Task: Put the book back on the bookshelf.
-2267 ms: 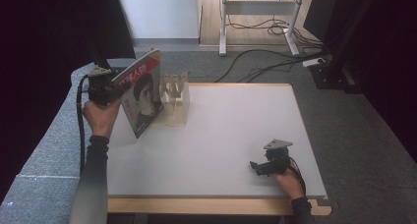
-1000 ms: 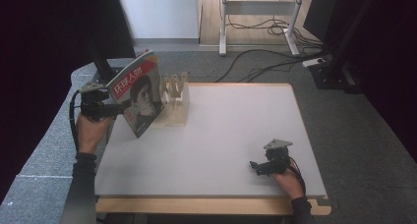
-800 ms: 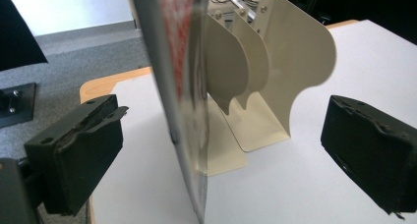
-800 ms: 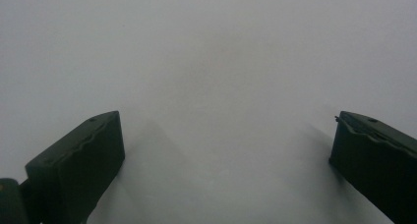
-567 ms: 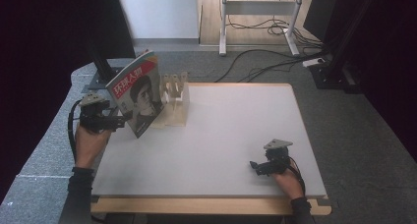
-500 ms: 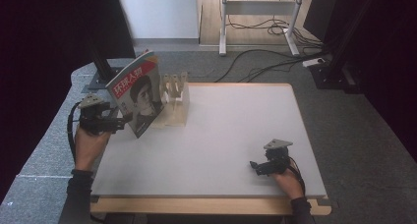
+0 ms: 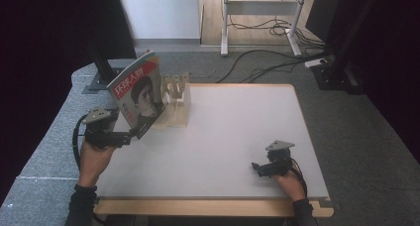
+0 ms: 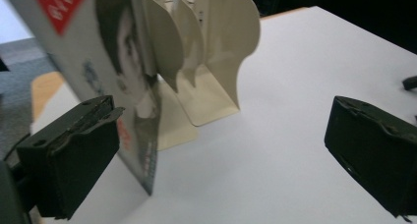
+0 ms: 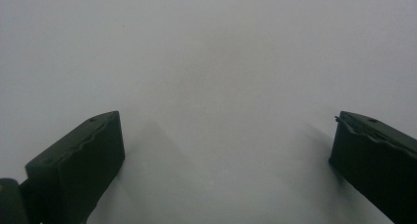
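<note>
A magazine (image 7: 138, 93) with a red title and a portrait cover stands tilted at the table's far left, leaning on a cream metal book rack (image 7: 178, 101) with several dividers. My left gripper (image 7: 128, 136) is open just in front of the magazine's lower near corner, holding nothing. In the left gripper view the magazine (image 8: 93, 52) rises beside the left jaw, and the book rack (image 8: 216, 57) stands behind it. My right gripper (image 7: 256, 167) rests low on the white table (image 7: 237, 127) near the front right. Its jaws are open over bare table (image 9: 206, 47).
The table's wooden front edge (image 7: 213, 207) runs below both hands. A dark stand base (image 7: 101, 75) sits on the grey floor behind the magazine. Cables (image 7: 257, 57) and white desk legs (image 7: 225, 32) lie beyond the far edge.
My left gripper has drawn back from the magazine's upper left toward the near edge and now stands open. The magazine stays leaning on the rack. The right gripper has not moved.
</note>
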Available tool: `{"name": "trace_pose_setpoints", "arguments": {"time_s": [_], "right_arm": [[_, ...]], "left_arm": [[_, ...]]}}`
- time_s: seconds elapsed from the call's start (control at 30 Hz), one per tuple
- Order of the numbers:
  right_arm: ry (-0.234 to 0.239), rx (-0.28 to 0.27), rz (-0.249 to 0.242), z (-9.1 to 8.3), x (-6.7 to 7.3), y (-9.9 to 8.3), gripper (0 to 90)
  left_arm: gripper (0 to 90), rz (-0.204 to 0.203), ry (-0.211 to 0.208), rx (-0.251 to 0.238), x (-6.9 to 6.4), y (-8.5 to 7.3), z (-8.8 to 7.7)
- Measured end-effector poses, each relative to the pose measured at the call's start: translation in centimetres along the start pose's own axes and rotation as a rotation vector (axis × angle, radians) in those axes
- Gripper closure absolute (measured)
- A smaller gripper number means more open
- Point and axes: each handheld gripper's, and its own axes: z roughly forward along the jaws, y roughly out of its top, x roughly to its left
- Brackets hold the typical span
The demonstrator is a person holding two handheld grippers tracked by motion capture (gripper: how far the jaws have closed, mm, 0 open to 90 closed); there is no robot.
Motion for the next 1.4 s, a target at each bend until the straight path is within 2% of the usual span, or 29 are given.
{"name": "trace_pose_setpoints", "arguments": {"time_s": [0.33, 0.37, 0.47, 0.6, 0.73, 0.83, 0.93, 1.2, 1.4], "right_arm": [[0.0, 0.001, 0.002, 0.0, 0.0, 0.0, 0.0], [0.0, 0.001, 0.002, 0.0, 0.0, 0.0, 0.0], [0.0, 0.001, 0.001, 0.0, 0.0, 0.0, 0.0], [0.0, 0.001, 0.001, 0.0, 0.0, 0.0, 0.0], [0.0, 0.0, 0.001, 0.0, 0.0, 0.0, 0.0], [0.0, 0.001, 0.001, 0.0, 0.0, 0.0, 0.0], [0.0, 0.0, 0.0, 0.0, 0.0, 0.0, 0.0], [0.0, 0.0, 0.001, 0.0, 0.0, 0.0, 0.0], [0.0, 0.0, 0.001, 0.0, 0.0, 0.0, 0.0]], "left_arm": [[0.0, 0.018, -0.063, 0.014, -2.3, -0.8, 2.3], [0.0, 0.022, -0.08, 0.016, -2.9, -0.9, 3.0], [0.0, 0.033, -0.092, 0.025, -3.5, -1.0, 3.6], [0.0, 0.044, -0.133, 0.034, -4.8, -1.2, 5.3], [0.0, 0.067, -0.146, 0.05, -5.8, -1.5, 6.6], [0.0, 0.069, -0.165, 0.059, -6.3, -2.0, 7.6], [0.0, 0.086, -0.166, 0.071, -6.8, -2.4, 8.5], [0.0, 0.087, -0.186, 0.108, -7.5, -4.2, 10.5], [0.0, 0.099, -0.182, 0.138, -7.9, -5.5, 11.8]]}}
